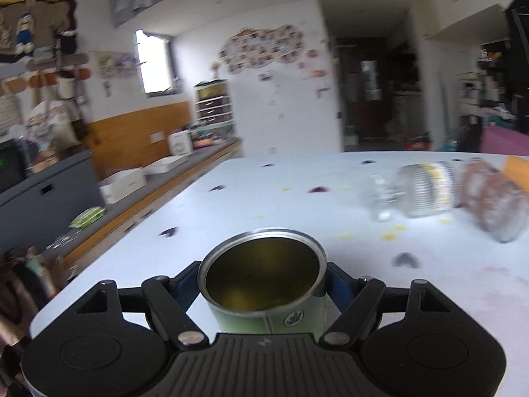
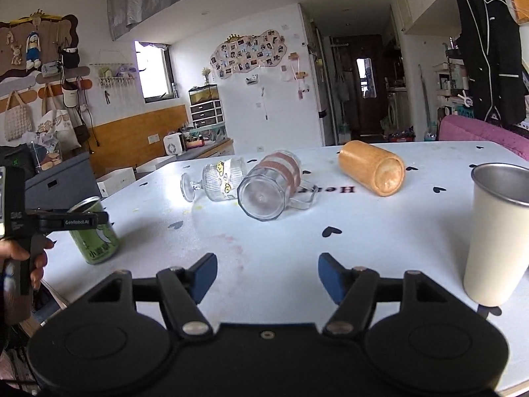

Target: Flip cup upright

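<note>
My left gripper point(image 1: 263, 284) is shut on a green can-shaped cup point(image 1: 264, 284), which stands upright with its open mouth up, near the table's left edge. The same cup point(image 2: 96, 235) shows in the right wrist view with the left gripper point(image 2: 79, 221) around it. My right gripper point(image 2: 267, 276) is open and empty above the near part of the white table point(image 2: 264, 241). A ribbed stemmed glass point(image 2: 218, 180), a clear glass mug point(image 2: 271, 190) and a wooden cup point(image 2: 372, 172) lie on their sides further back.
A white metal tumbler point(image 2: 496, 235) stands upright at the right, close to my right gripper. The table has small dark heart marks and a pink stain. A counter with white boxes point(image 1: 122, 183) runs along the left beyond the table edge.
</note>
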Available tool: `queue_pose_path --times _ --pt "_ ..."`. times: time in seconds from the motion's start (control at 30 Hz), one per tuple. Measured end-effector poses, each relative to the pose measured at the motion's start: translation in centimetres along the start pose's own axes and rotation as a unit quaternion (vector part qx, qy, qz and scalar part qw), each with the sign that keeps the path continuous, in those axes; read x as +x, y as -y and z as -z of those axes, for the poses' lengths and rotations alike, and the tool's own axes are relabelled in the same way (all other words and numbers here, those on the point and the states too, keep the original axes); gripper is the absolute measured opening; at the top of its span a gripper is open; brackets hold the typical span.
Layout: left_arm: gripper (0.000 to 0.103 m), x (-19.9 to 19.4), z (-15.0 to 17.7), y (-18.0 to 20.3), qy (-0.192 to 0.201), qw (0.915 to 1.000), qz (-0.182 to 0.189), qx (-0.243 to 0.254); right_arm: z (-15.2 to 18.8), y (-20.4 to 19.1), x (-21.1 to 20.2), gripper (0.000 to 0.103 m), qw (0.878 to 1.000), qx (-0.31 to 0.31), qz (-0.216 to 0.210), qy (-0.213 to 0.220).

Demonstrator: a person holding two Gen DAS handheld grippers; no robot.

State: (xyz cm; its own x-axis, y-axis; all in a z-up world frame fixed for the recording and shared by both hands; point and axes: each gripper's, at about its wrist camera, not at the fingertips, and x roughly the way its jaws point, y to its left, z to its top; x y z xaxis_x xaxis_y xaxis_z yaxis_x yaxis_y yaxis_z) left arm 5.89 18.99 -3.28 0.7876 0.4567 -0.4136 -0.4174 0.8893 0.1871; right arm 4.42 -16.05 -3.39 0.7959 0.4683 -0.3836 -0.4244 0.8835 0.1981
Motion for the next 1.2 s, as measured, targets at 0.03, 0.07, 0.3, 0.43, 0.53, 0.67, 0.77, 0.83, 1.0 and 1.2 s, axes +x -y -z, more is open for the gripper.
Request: queue_pose_path --times 0.03,0.07,0.3,0.43,0.53,0.67,0.77,0.83,1.0,1.2 --pt "0.078 0.2 -0.1 -0.4 -0.002 1.0 -0.006 -0.001 0.1 -0.1 0.0 0.069 1.0 -0.001 0.001 0.0" --pt "0.078 0.4 -0.2 -0.9 -0.003 0.9999 -0.011 -0.003 0.1 -0.2 0.0 0.069 1.0 -0.001 0.003 -0.001" --pt "0.094 0.1 -0.1 -1.1 -0.003 0.9999 0.0 -0.013 0.0 -0.3 0.1 0.069 1.0 -0.004 0.006 0.001" --pt "0.101 -1.5 0.2 -1.2 0.002 0.9993 -0.002 -0.036 -0.2 -0.5 0.1 0.075 1.0 -0.008 0.005 0.004" --pt "0.103 -3.5 0.4 -0.8 0.004 0.9984 0.005 -0.057 -0.8 -0.6 0.0 0.087 1.0 -0.009 0.005 0.01" --pt "0.103 -6.3 0.6 0.0 0.0 0.9975 -0.001 -0.07 -1.6 -0.8 -0.3 0.096 1.0 -0.008 0.005 0.024" --pt "0.103 -8.4 0.5 0.2 0.005 0.9963 0.004 -0.086 -2.2 -1.2 -0.5 0.099 0.999 -0.021 0.006 0.032" --pt "0.103 -9.4 0.3 0.4 0.007 0.9956 0.014 -0.092 -2.5 -1.5 -0.5 0.102 0.999 -0.025 0.003 0.038" --pt "0.103 -11.2 0.2 1.3 0.01 0.9963 0.014 -0.084 -3.3 -2.1 -0.3 0.103 0.998 -0.032 -0.001 0.053" --pt "0.103 -12.3 0.8 2.8 0.007 0.9973 0.027 -0.068 -3.9 -2.7 0.6 0.103 0.998 -0.047 -0.005 0.046"
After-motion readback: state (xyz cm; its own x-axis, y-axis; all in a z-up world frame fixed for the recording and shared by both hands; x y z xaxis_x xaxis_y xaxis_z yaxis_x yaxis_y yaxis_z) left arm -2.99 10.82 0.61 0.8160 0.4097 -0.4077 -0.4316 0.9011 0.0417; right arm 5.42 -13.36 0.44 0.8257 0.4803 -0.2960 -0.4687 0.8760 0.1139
